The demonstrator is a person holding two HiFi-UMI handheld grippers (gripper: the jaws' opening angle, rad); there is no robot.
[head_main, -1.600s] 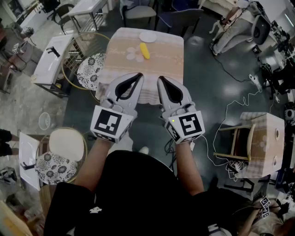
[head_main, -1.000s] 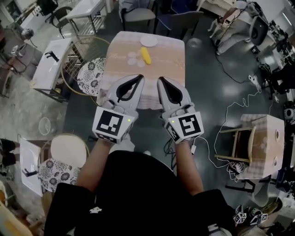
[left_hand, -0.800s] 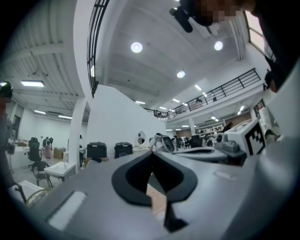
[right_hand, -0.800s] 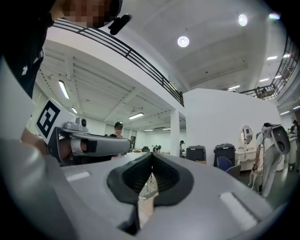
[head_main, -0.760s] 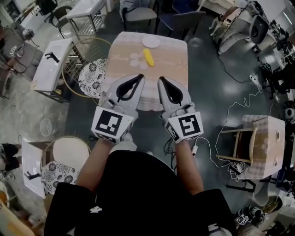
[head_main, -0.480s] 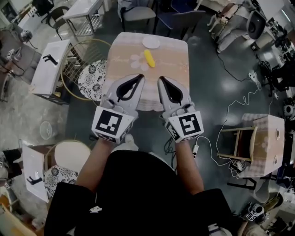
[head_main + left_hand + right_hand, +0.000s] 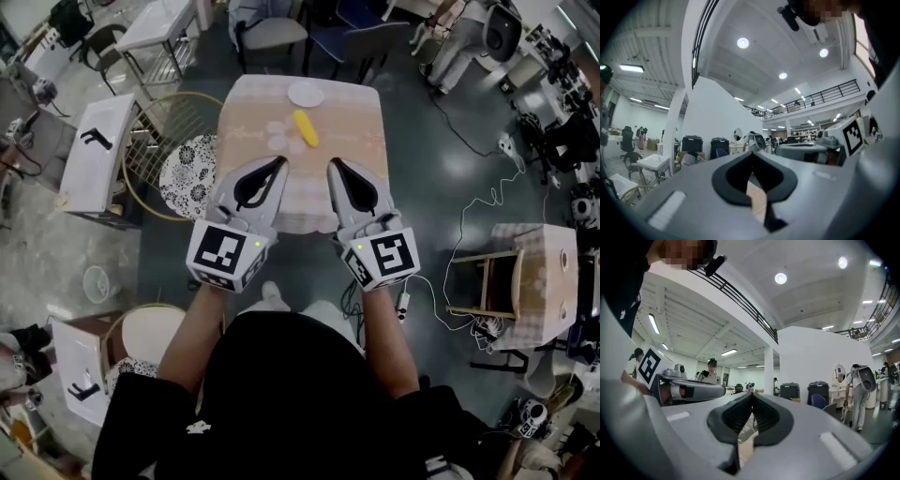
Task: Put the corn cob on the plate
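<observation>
A yellow corn cob [image 7: 305,127] lies on a small table [image 7: 349,164] with a beige cloth, ahead of me in the head view. A white plate [image 7: 306,94] sits just beyond it near the table's far edge. My left gripper [image 7: 281,162] and right gripper [image 7: 335,165] are held side by side over the table's near edge, short of the corn. Both are shut with nothing between the jaws. The left gripper [image 7: 751,154] and the right gripper [image 7: 752,395] point level across the room, and their own views show neither corn nor plate.
A round floral stool [image 7: 187,164] in a gold hoop stands left of the table. Chairs [image 7: 272,33] stand behind it. A white side table [image 7: 94,145] is further left. A wooden chair and a small clothed table [image 7: 534,281] are at the right, with cables on the floor.
The table with corn and plate has drawn a little closer as I walk toward it. Both grippers stay shut and keep their place side by side.
</observation>
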